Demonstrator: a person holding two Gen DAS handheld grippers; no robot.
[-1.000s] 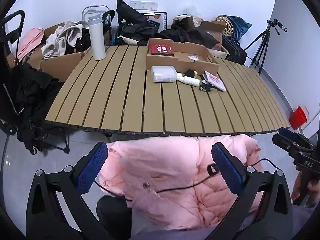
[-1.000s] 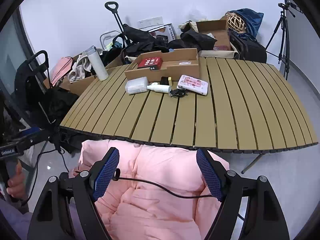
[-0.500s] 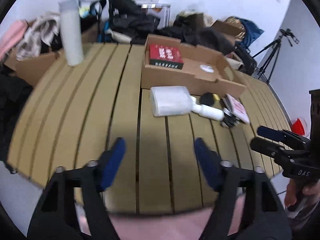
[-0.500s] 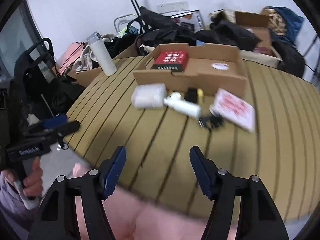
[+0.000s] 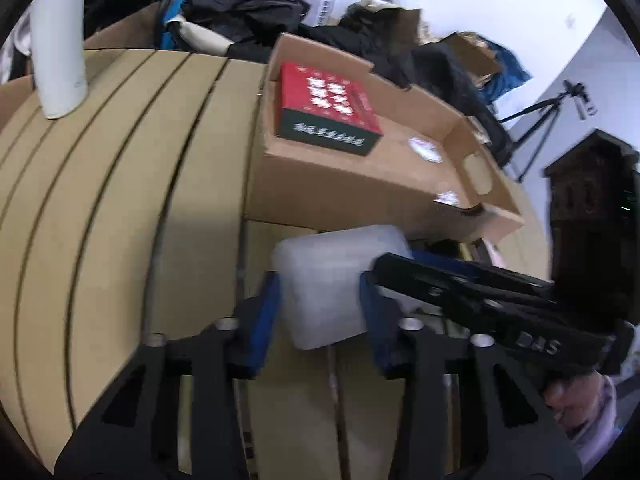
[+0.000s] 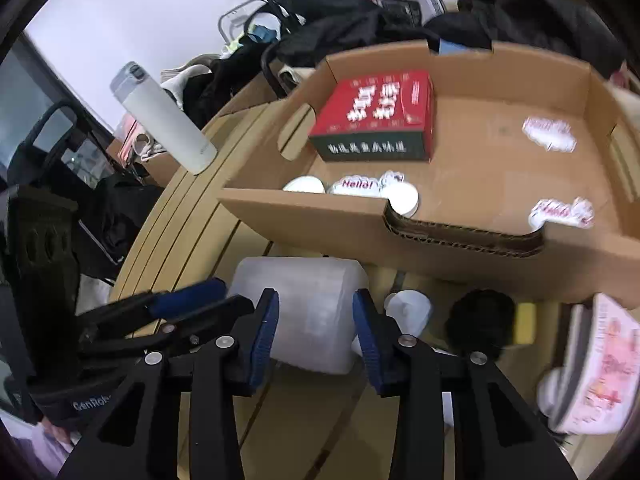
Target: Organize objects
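Observation:
A translucent white plastic pack [image 5: 328,284] [image 6: 304,312] lies on the slatted table just in front of an open cardboard box [image 5: 360,184] [image 6: 460,236]. My left gripper [image 5: 320,312] and my right gripper [image 6: 314,328] both straddle the pack, blue pads on either side of it, jaws narrowed; contact is not clear. The box holds a red carton [image 5: 326,108] [image 6: 376,116] and small white lids [image 6: 400,198]. The right gripper shows in the left wrist view [image 5: 460,284]; the left gripper shows in the right wrist view [image 6: 176,312].
A white flask [image 5: 60,40] [image 6: 164,120] stands at the table's far left. A white bottle [image 6: 408,312], a black round object [image 6: 482,320] and a pink-printed packet [image 6: 596,364] lie right of the pack. Bags and clothes pile behind the table; a tripod [image 5: 548,120] stands at right.
Both grippers moved forward over the table from above the pink jacket, closing in on the white pack, and their jaws narrowed around it.

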